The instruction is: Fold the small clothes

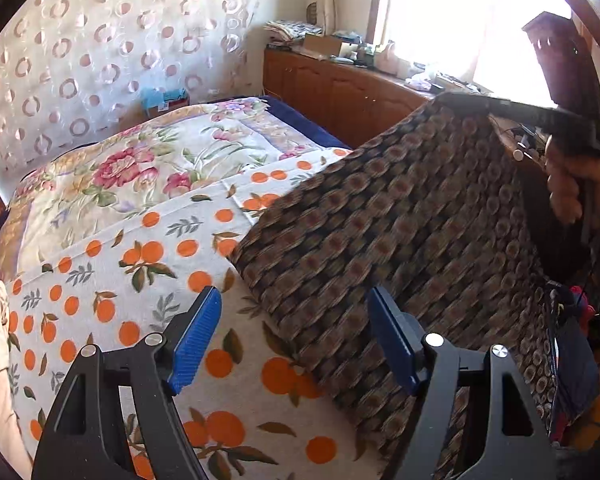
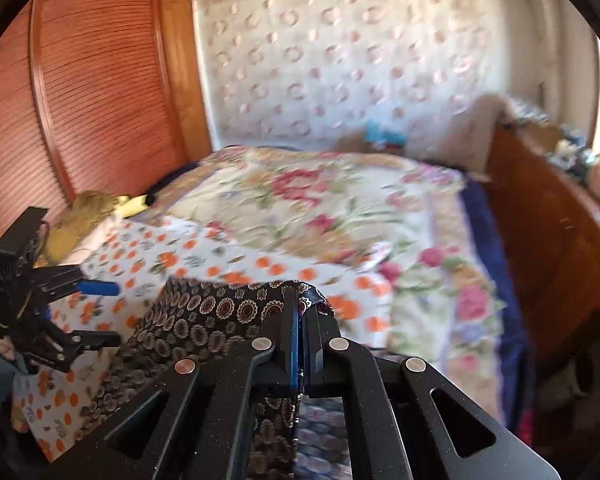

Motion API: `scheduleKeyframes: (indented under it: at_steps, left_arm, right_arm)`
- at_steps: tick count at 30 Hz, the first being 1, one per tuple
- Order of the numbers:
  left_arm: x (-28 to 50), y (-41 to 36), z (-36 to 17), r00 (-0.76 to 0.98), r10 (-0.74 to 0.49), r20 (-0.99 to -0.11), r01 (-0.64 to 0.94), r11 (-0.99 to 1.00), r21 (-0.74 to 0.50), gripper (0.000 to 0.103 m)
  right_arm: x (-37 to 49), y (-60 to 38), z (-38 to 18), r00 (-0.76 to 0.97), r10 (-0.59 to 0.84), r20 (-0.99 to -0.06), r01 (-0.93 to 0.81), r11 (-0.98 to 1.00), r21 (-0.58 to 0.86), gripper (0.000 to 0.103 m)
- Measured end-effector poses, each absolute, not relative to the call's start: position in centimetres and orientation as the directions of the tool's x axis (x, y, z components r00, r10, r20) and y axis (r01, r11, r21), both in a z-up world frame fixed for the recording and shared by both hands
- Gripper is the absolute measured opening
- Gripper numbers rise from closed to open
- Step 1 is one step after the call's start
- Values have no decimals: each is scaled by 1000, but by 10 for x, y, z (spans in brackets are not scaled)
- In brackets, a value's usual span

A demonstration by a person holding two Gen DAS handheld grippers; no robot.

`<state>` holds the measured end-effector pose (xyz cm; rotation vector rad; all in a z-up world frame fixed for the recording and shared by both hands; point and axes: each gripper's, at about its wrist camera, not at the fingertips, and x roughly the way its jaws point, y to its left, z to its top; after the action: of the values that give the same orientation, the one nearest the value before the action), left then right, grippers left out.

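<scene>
- Between my right claw's (image 2: 302, 320) blue pads a corner of the dark patterned garment (image 1: 400, 240) is pinched tight; the jaws are closed flat on the cloth with no gap showing.
- Below that claw the garment hangs in a slanted sheet, its lower edge resting on the orange-print bedspread (image 1: 140, 272), so it is only partly lifted.
- Ahead of my left claw (image 1: 294, 336) lies that lower edge; the jaws stand wide and empty, one pad over the bedspread, the other over the garment, touching neither as far as I can tell.
- Off to the left of my right claw, the left claw shows in side view, low over the bedspread and apart from the cloth.
- Beyond both claws lie a floral quilt (image 1: 160, 160) and a wooden cabinet (image 1: 340, 92), well clear of the work.
- I judge the fabric to be light, thin and limp: it drapes without holding any shape, so it will sag and swing from one pinch and may slide on itself.
- A second hold seems best at the free lower corner nearest my left claw, pinched well onto the hem rather than its tip, so the sheet can be stretched flat for the fold.
- The risk I see is the corner slipping out if I pull hard against the cloth dragging on the bedspread.
</scene>
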<state>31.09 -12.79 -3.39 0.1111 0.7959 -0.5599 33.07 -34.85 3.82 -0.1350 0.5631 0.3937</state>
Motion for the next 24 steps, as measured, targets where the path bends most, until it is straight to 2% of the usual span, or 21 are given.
scheduleKeyframes:
  at_steps: [2,6,8,9,10,11,12,24]
  left_arm:
    - [312,-132,-39,551,-434,-712,516,848,-117,76]
    - [311,-139,-53,523,-421,-741,514,849,-120,76]
    - [308,-140,-56,518,-418,-746,512,850,-121,76]
    - [306,-141,-57,517,-417,-748,510,851,-122,76]
    - [303,-141,-58,515,-416,-749,508,852,-124,76]
    - [299,-142,-59,513,-418,-750,510,851,-126,76]
    - [295,-144,-59,511,-419,-750,513,849,-125,76]
    - [258,-152,-80,499,-377,-780,489,866,-106,76]
  right_arm:
    - [332,-358,35,785,275,-555,-358,932,-45,1]
    - [356,-359,-7,714,191,-674,-314,947,-64,1]
    - [360,-359,-22,696,160,-700,-288,955,-68,9]
    - [360,-360,-24,696,165,-699,-280,959,-52,20]
    - [356,-363,-24,700,176,-693,-277,960,-36,36]
    - [350,-366,-24,708,188,-680,-272,962,-18,47]
    - [341,-369,-23,716,194,-671,-268,963,-7,62]
    - [206,-390,-49,697,235,-677,-263,963,64,63]
